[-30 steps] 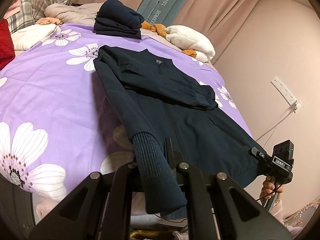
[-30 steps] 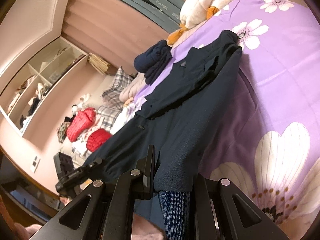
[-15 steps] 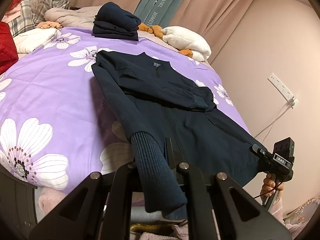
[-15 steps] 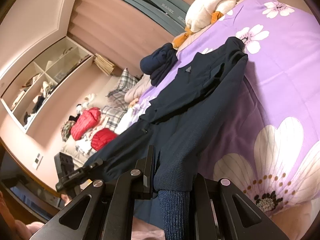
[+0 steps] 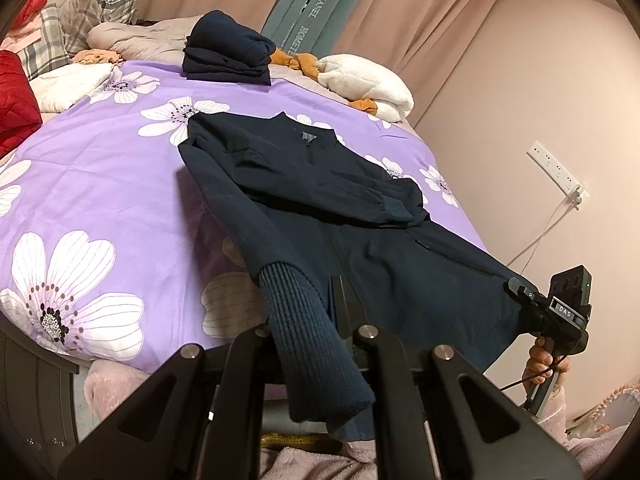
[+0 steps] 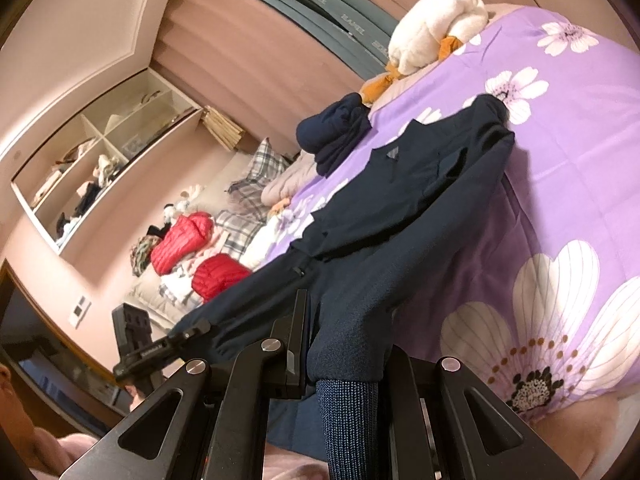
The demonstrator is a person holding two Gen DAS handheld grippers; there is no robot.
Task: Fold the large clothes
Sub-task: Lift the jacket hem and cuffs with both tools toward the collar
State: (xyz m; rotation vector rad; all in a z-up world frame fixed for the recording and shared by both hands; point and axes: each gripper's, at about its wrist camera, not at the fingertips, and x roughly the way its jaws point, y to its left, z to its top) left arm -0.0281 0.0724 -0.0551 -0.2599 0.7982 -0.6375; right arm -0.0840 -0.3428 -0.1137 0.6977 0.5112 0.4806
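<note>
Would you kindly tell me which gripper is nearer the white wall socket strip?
Right. The right gripper holds the jacket hem on the socket strip side; the left gripper holds its cuff farther off.

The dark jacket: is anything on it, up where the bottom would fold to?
Nothing visible is. The jacket has only its own sleeve across the chest. The folded navy pile sits beyond the collar, on the purple sheet. Both grippers clamp the hem.
</note>
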